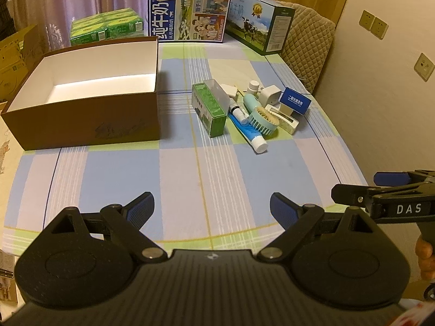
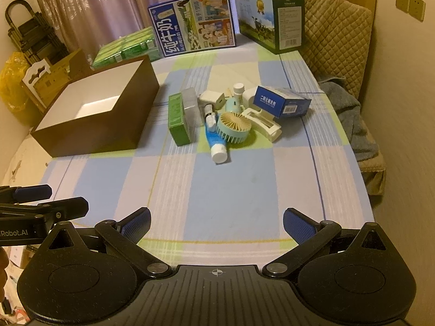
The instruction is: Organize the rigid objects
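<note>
An empty brown cardboard box (image 1: 87, 125) (image 2: 103, 133) with a white inside stands open at the left of the table. To its right lies a heap of small items: a green carton (image 1: 210, 114) (image 2: 176, 121), a blue toothpaste tube (image 1: 251, 135) (image 2: 216, 142), a light blue hand fan (image 1: 263, 119) (image 2: 233, 125), a blue box (image 1: 295, 100) (image 2: 282, 102), a white clip (image 2: 262, 122), a white charger (image 1: 269, 93) and a small white bottle (image 2: 238, 88). My left gripper (image 1: 212, 207) and my right gripper (image 2: 217, 224) both hover open and empty over the near table edge.
A checked cloth covers the table (image 1: 217, 179). Along its far edge stand a blue milk carton (image 1: 187, 13), a green and blue milk carton (image 1: 261, 21) and green drink packs (image 1: 106, 25). A padded chair (image 2: 337, 35) with a grey cloth stands at the right.
</note>
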The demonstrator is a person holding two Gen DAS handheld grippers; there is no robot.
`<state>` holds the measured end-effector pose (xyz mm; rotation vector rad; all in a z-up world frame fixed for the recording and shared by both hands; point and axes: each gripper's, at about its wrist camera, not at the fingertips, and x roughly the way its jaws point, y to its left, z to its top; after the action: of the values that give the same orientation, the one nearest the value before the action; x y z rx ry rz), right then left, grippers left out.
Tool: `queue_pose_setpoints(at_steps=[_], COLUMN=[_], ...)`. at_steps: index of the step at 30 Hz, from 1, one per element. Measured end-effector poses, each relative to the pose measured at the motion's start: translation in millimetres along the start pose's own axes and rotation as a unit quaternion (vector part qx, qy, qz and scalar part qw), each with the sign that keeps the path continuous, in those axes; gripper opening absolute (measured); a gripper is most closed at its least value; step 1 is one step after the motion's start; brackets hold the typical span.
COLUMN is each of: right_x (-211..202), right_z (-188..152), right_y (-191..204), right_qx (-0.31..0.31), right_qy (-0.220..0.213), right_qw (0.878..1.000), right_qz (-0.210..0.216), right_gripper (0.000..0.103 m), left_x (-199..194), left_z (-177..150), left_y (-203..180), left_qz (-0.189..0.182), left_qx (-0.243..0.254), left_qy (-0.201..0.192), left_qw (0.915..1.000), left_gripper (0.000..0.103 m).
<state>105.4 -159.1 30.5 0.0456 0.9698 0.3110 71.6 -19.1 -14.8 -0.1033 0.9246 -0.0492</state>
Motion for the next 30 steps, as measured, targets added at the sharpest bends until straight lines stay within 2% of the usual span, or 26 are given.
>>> queue_pose_setpoints(at_steps=[15,24,30], right_x=[32,59,73], right_z=[42,71,88], right_y=[-46,-88,-116], right_qx=[0.005,0.012,0.02], right_qy=[0.006,0.016,0.021], right_qw=[1.0,1.0,1.0], right_qz=[0.009,0.003,-0.004], right_gripper=[0.101,0.101,0.101], left_x=[53,110,158], left_z=[44,81,107], left_y=[-21,-31,-28], left_qz=[0.007,0.021,0.034], left_qx=[0.0,-0.015,-0.024], left_qy=[0.016,0.037,0.053], left_qw=[0.9998,0.999,0.9977], left_gripper=[0.09,0.09,0.086])
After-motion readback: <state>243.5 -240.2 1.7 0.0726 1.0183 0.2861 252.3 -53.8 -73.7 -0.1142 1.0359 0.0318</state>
